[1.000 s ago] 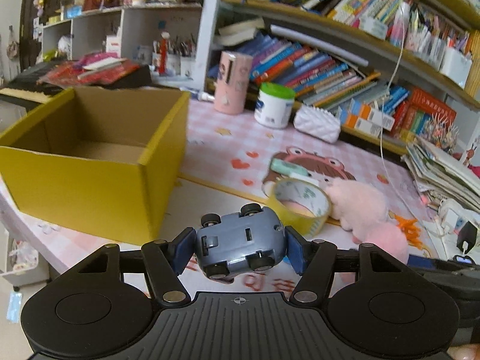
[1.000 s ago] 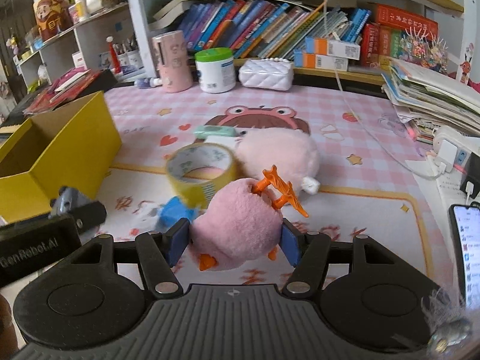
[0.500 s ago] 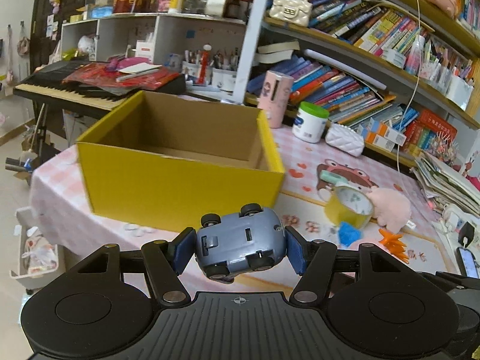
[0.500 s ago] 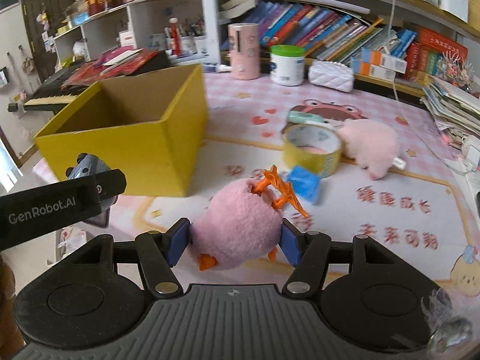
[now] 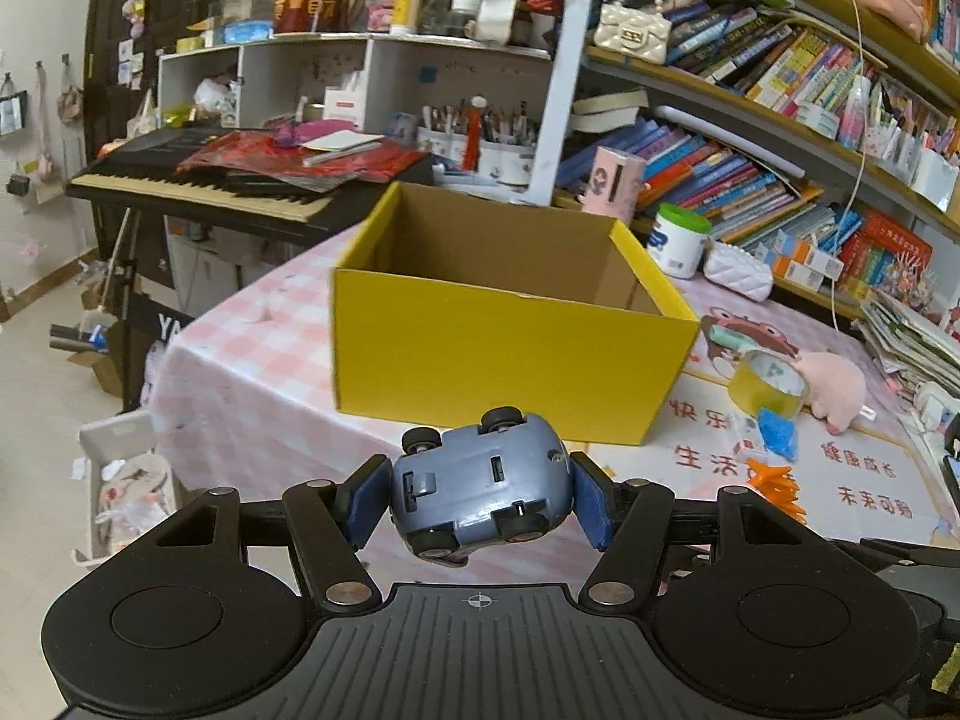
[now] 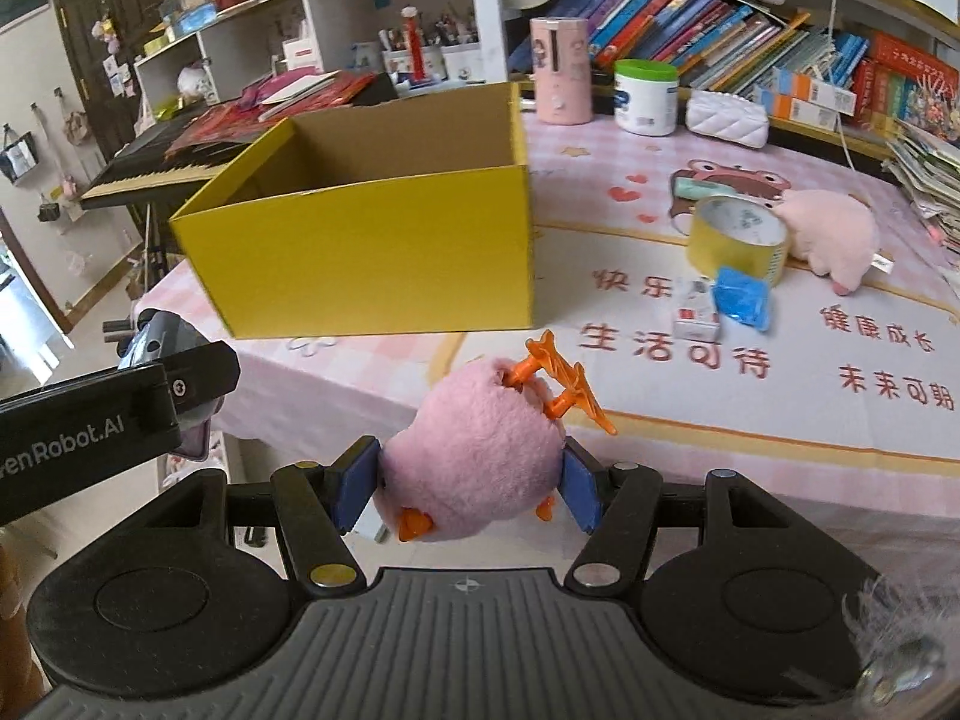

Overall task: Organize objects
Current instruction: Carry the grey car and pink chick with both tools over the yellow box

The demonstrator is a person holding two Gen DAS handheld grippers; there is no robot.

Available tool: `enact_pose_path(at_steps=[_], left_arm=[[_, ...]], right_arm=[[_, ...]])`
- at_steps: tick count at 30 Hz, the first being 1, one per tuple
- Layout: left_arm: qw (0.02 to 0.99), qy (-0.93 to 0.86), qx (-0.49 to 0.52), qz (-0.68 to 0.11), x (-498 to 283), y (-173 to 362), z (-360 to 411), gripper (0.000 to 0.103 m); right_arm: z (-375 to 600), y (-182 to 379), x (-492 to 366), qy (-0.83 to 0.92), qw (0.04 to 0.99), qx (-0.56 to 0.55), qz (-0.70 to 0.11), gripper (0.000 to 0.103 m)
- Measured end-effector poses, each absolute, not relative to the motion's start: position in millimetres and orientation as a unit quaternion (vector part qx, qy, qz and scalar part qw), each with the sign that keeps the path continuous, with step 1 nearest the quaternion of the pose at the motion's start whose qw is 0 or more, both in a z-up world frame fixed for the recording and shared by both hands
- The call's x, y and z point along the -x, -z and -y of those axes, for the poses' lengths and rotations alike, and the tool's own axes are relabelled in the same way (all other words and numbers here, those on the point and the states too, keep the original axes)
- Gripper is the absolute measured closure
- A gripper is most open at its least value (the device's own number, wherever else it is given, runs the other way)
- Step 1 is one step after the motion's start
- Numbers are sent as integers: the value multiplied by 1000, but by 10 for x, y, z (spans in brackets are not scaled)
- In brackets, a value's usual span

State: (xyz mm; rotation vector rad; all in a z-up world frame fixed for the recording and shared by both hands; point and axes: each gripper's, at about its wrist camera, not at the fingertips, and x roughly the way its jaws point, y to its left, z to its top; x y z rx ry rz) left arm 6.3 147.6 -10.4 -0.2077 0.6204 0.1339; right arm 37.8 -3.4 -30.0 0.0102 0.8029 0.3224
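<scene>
Since a second ago we have pulled both tongs back from the clutter and swung them toward the yellow box [image 5: 510, 354], which has gone from sitting at nine o'clock in our left view to filling the twelve o'clock position, its near wall facing us. That tells us, as we judge it, that both pickups are done and the carry to the box is under way; the drop itself is not yet made, since both toys hang short of the rim, over the near table [image 6: 750, 414] edge.

The box stands open-topped, bright yellow outside, plain brown card inside, and what we see of its interior holds nothing.

In our right tongs [image 6: 465, 489] sits the pink plush bird [image 6: 474, 462], pinched at its sides between the blue pads [image 6: 354, 483], round and fluffy, with an orange beak below and orange plastic feet sticking up toward one o'clock.

In our left tongs [image 5: 480, 498] the grey-blue toy car [image 5: 480, 492] is pinched nose to tail, rolled on its side so the underside and four black wheels face us.

At two o'clock, the tape roll [image 6: 738, 240], another pink plush [image 6: 831, 237] and a blue packet [image 6: 741, 297] still lie on the table.
</scene>
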Motion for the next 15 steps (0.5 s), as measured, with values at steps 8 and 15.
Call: enact_pose_path(at_steps=[8, 15], left_arm=[[947, -78, 110, -290, 70, 50, -1723, 41], [949, -75, 111, -285, 85, 27, -1792, 41]], right_arm=[[-233, 241, -269, -175, 907, 11, -383, 42], [-353, 190, -261, -177, 909, 18, -376, 42]])
